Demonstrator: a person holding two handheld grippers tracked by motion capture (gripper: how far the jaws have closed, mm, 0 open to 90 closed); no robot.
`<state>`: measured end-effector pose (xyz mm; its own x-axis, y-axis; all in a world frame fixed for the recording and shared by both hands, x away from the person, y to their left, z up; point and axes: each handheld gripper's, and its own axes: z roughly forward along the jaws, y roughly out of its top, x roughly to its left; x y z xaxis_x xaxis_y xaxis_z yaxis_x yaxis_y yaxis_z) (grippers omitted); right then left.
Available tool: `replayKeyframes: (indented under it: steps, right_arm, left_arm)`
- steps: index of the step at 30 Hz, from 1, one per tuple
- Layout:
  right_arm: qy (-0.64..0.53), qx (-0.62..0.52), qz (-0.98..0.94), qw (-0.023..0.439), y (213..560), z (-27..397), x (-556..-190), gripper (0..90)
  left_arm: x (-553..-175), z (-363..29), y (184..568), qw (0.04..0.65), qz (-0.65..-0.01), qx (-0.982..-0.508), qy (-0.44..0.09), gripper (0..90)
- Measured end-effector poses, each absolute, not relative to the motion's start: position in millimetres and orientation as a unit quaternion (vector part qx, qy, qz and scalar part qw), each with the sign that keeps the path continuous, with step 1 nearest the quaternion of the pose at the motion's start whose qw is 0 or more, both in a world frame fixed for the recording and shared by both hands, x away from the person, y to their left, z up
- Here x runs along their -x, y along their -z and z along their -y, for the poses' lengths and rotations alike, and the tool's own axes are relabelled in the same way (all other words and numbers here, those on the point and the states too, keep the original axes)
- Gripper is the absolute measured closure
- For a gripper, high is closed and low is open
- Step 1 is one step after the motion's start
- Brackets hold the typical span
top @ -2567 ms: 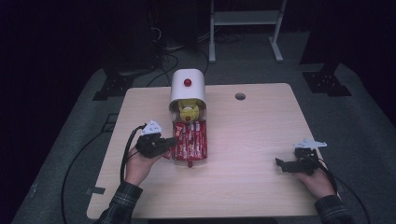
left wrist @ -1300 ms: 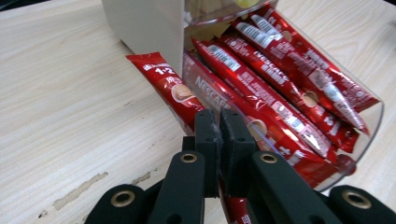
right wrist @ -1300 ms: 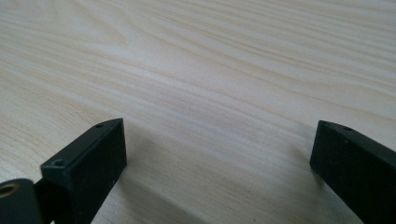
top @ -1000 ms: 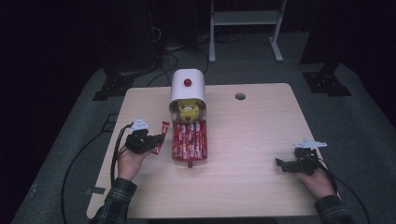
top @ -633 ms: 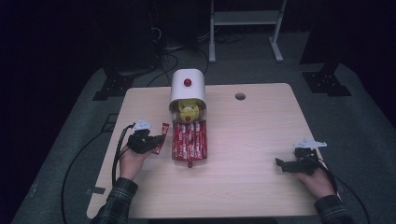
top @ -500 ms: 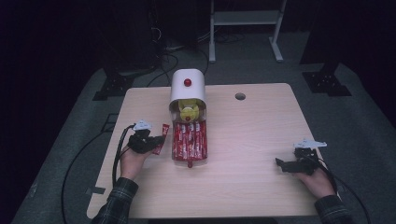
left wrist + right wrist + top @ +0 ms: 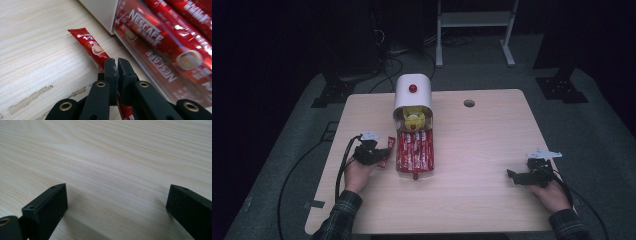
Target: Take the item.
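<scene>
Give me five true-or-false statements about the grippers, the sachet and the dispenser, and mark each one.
1. The left gripper is shut on a red sachet. True.
2. The right gripper holds a sachet too. False: its jaws stand wide apart over bare table, with nothing between them.
3. The held sachet lies inside the dispenser tray. False: it is outside the tray, on its left in the high view, over the table.
4. The white dispenser has a red knob on top. True.
5. The tray holds blue sachets. False: the sachets in it are red.
</scene>
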<state>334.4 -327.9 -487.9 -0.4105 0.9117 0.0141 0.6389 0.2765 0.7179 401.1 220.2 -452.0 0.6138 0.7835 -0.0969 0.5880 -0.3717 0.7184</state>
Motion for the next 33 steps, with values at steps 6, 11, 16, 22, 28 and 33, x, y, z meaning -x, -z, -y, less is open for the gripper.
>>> replayKeyframes:
  steps: [6,11,16,22,28,33]
  right_arm:
    - [-0.331,-0.502,-0.772,0.206,487.9,327.9,-334.4,2.9]
    - [-0.331,-0.502,-0.772,0.206,487.9,327.9,-334.4,2.9]
    - [-0.331,-0.502,-0.772,0.206,487.9,327.9,-334.4,2.9]
    - [-0.331,-0.502,-0.772,0.206,487.9,327.9,-334.4,2.9]
    - [-0.331,-0.502,-0.772,0.206,487.9,327.9,-334.4,2.9]
    - [-0.331,-0.502,-0.772,0.206,487.9,327.9,-334.5,3.0]
  left_arm:
    - [-402.0,-219.0,454.9,0.367,-0.423,-0.819,-0.128,86.7]
    - [-402.7,-217.2,457.9,0.360,-0.422,-0.823,-0.123,86.6]
    - [-402.7,-216.8,459.1,0.360,-0.424,-0.823,-0.119,86.2]
    - [-402.3,-215.6,460.1,0.358,-0.424,-0.823,-0.119,83.5]
    - [-401.7,-214.6,463.8,0.350,-0.428,-0.824,-0.123,73.6]
    - [-401.7,-216.0,463.7,0.348,-0.431,-0.823,-0.128,60.9]
